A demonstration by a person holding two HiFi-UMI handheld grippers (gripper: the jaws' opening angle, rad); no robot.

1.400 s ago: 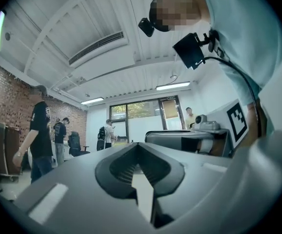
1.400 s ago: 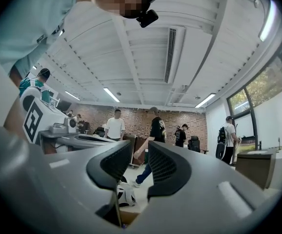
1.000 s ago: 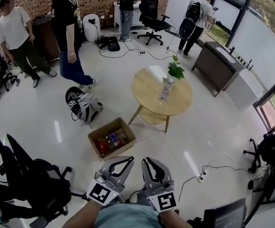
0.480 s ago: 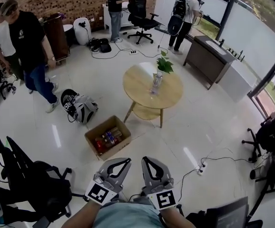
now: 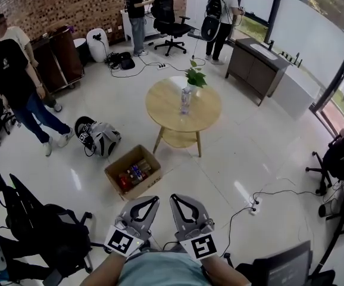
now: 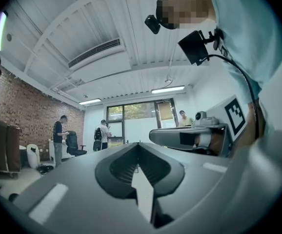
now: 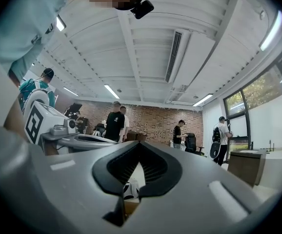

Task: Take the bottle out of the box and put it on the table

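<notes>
An open cardboard box [image 5: 133, 171] sits on the white floor with several bottles [image 5: 133, 174] lying inside. Beyond it stands a round wooden table [image 5: 205, 109] carrying one clear bottle [image 5: 185, 101] and a small green plant [image 5: 194, 76]. My left gripper [image 5: 150, 199] and right gripper [image 5: 174, 198] are held side by side low in the head view, well short of the box. Both are shut with nothing between the jaws. In the left gripper view the jaw tips [image 6: 139, 144] meet; in the right gripper view the jaw tips [image 7: 139, 143] meet too.
A backpack and helmet [image 5: 97, 136] lie left of the box. A black office chair [image 5: 35, 228] stands at my left, a power strip with cable [image 5: 254, 206] lies at right. People stand at the left [image 5: 14, 82] and by the far wall [image 5: 135, 14]. A counter [image 5: 258, 67] is right of the table.
The view has advanced: box and table have shifted left and slightly nearer. The person in black walked from mid-floor to the left wall. Both grippers stay shut, side by side.
</notes>
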